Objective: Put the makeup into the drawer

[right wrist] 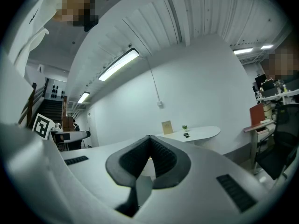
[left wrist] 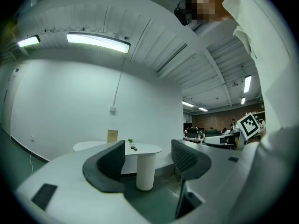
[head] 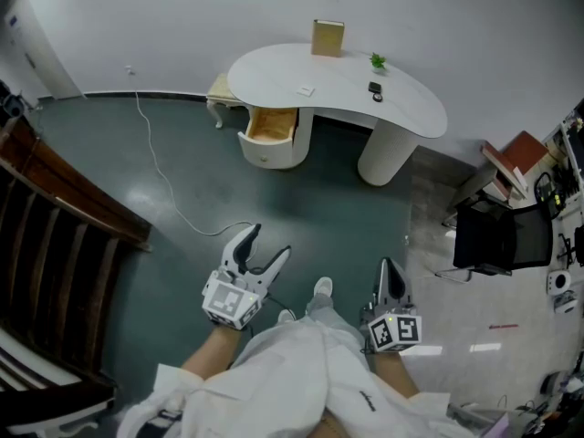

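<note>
Far ahead stands a white curved desk (head: 338, 85) with a wooden drawer (head: 271, 126) pulled open under its left end. A small dark makeup item (head: 375, 89) lies on the desktop, also seen as a dark speck (left wrist: 134, 148) and a dark speck (right wrist: 186, 135) in the gripper views. My left gripper (head: 266, 245) is held low over the green floor, far from the desk, open with nothing between its fingers. My right gripper (head: 391, 275) is beside it, jaws pressed together and empty.
On the desk are a tan upright box (head: 328, 37), a tiny green plant (head: 377, 61) and a white card (head: 307, 90). A white cable (head: 160, 167) trails over the floor. A dark wooden stair rail (head: 64, 217) is at left; a black chair (head: 502, 235) and shelves are at right.
</note>
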Motion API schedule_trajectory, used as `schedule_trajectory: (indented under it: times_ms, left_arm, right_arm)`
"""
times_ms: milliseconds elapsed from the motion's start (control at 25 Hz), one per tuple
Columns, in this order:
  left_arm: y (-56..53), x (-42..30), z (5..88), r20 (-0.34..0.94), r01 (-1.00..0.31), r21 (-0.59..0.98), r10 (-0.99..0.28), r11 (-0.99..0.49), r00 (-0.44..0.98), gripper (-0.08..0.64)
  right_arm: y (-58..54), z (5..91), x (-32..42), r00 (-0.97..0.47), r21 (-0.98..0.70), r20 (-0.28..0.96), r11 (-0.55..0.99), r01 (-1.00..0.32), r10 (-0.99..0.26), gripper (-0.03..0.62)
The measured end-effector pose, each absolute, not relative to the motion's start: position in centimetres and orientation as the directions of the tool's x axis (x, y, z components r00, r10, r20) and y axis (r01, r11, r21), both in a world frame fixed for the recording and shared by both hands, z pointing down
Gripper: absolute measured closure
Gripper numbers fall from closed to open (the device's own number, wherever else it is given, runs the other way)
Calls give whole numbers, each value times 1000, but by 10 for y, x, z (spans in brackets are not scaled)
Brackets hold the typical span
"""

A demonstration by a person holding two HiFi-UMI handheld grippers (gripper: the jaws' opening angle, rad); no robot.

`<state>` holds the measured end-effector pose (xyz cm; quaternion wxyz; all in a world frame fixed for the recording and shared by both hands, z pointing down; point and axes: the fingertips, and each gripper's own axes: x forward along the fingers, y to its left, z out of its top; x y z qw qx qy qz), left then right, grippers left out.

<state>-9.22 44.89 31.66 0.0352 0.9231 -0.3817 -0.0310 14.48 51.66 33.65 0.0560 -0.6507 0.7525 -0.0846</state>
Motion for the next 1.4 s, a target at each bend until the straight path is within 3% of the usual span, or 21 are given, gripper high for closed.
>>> schedule_trajectory:
  times_ms: [1400]
  left_arm:
    - [260,24,327,4,-769,99,-772,-632,635,253]
  right_arm:
    - [308,340,245,-303,-231,25,289,-929,-953,575]
